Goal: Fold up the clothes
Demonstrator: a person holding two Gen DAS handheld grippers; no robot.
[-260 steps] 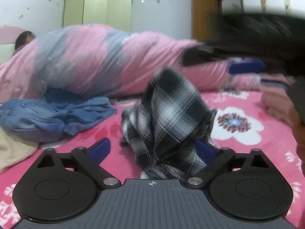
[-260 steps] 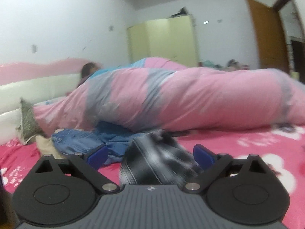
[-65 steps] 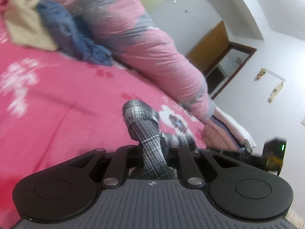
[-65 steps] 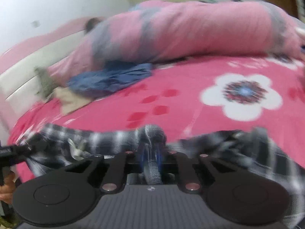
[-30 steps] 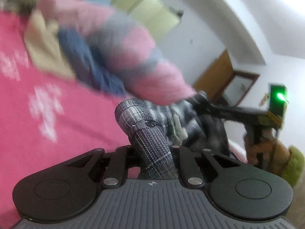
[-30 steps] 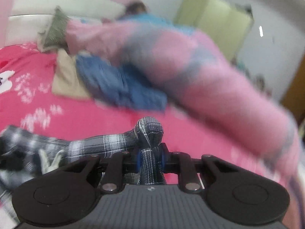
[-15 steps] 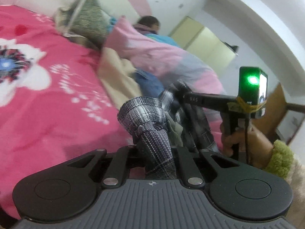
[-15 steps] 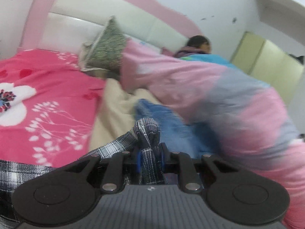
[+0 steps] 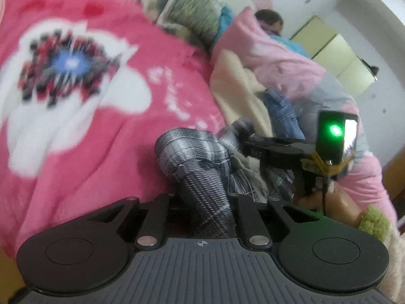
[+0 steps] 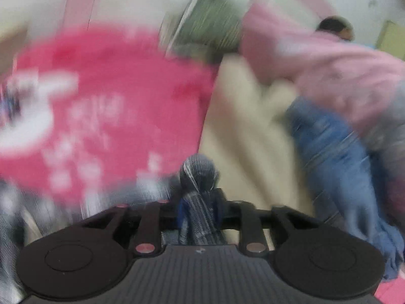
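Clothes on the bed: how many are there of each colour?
Black-and-white plaid shirt: 1
Blue denim garment: 1
Cream garment: 1
Total: 3

Counted on one bed are one plaid shirt, one pair of jeans, one beige garment, one green pillow, one pink duvet, and two tongs, left and right.
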